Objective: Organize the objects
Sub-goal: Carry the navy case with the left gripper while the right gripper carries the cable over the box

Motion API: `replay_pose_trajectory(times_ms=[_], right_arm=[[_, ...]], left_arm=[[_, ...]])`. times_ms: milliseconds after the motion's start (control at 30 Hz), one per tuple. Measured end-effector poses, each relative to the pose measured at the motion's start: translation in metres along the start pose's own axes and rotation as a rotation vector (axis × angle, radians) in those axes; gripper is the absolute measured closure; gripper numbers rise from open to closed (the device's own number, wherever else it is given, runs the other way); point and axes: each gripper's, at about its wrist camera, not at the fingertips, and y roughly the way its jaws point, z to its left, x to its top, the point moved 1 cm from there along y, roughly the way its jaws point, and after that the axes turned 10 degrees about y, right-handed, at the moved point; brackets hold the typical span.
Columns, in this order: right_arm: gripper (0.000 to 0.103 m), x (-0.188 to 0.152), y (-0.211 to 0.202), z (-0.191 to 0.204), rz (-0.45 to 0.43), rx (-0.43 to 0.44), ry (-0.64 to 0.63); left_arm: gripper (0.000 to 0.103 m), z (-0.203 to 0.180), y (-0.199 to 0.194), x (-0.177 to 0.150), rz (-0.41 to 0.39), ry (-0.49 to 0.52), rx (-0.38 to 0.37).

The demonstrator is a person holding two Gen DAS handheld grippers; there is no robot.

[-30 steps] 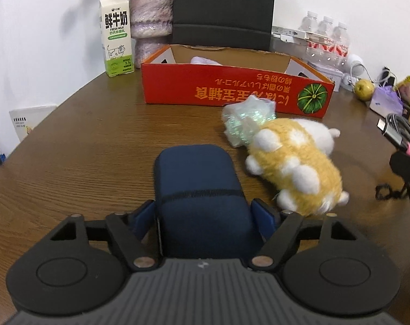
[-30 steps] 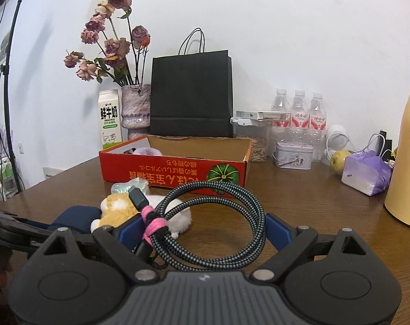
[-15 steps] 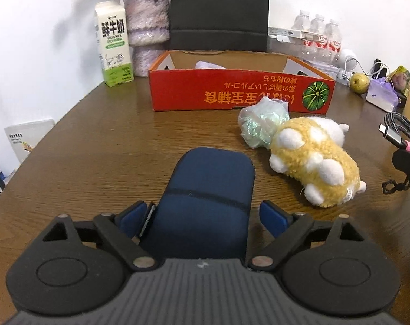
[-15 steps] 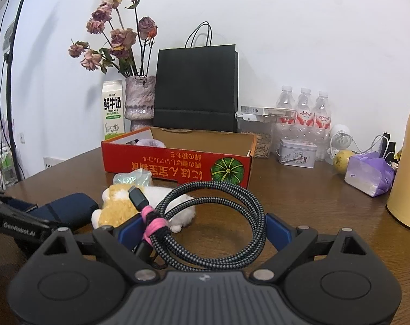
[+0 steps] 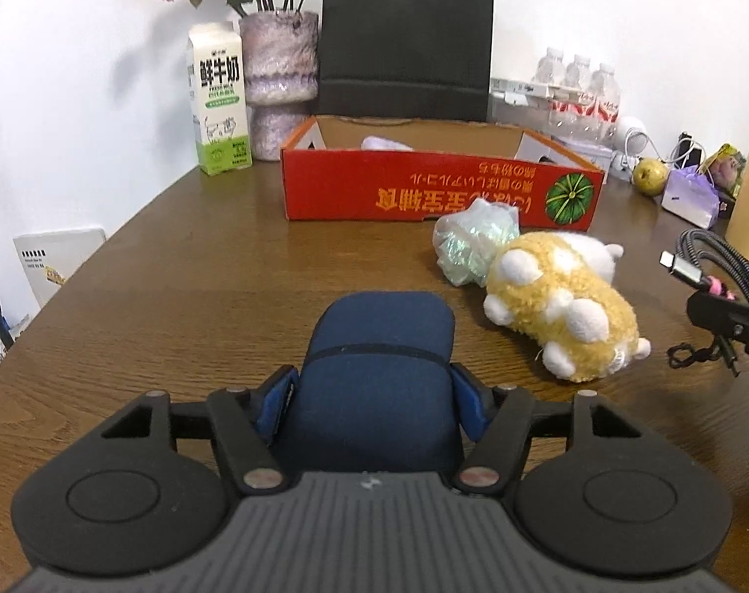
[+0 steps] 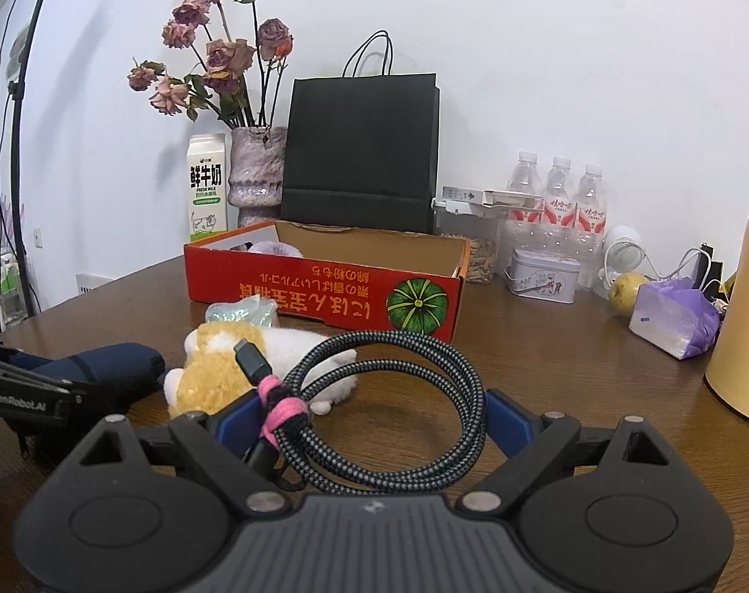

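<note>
1. Two items are in hand: the left gripper [image 5: 374, 398] is clamped on the sides of a navy pouch [image 5: 379, 360], and the right gripper [image 6: 374, 417] pinches a coiled braided cable [image 6: 389, 395], both above the wooden table [image 5: 176, 286].
2. Each grip sits near the item's rear, probably so it can be carried forward.
3. Ahead, the red cardboard box [image 5: 438, 192] stands open, the likely destination.
4. Left between, a plush toy [image 5: 562, 306] and a crinkled plastic bag [image 5: 473, 242] lie touching before the box.

A milk carton [image 5: 219, 99], flower vase [image 5: 279, 74] and black paper bag [image 5: 406, 34] stand against the wall.
</note>
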Motion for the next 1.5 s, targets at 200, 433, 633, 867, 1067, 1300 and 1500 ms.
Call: replay_pose_trajectory(times_ms=[200, 433, 633, 867, 1067, 1300, 1500], right_arm=[[0.010, -0.002, -0.003, 0.004, -0.002, 0.011, -0.001], [0.010, -0.005, -0.007, 0.009, 0.001, 0.022, -0.015], [0.010, -0.006, -0.006, 0.010, 0.008, 0.016, -0.010], [0.010, -0.007, -0.006, 0.008, 0.008, 0.010, -0.002], [0.010, -0.004, -0.010, 0.008, -0.005, 0.019, 0.006], [0.010, 0.004, -0.009, 0.014, -0.003, 0.031, 0.010], [0.010, 0.016, -0.004, 0.026, -0.006, 0.049, 0.007]], left_arm=[[0.037, -0.002, -0.009, -0.001, -0.032, 0.009, 0.018], [0.036, 0.000, 0.001, -0.005, 0.037, 0.008, -0.028], [0.028, 0.006, 0.014, 0.003, 0.115, 0.011, -0.087], [0.038, 0.004, 0.012, 0.004, 0.105, 0.018, -0.087], [0.039, 0.001, 0.004, 0.003, 0.072, 0.038, -0.061], [0.039, 0.003, -0.008, 0.019, 0.016, 0.052, -0.034], [0.038, 0.004, -0.013, 0.037, -0.035, 0.051, -0.021]])
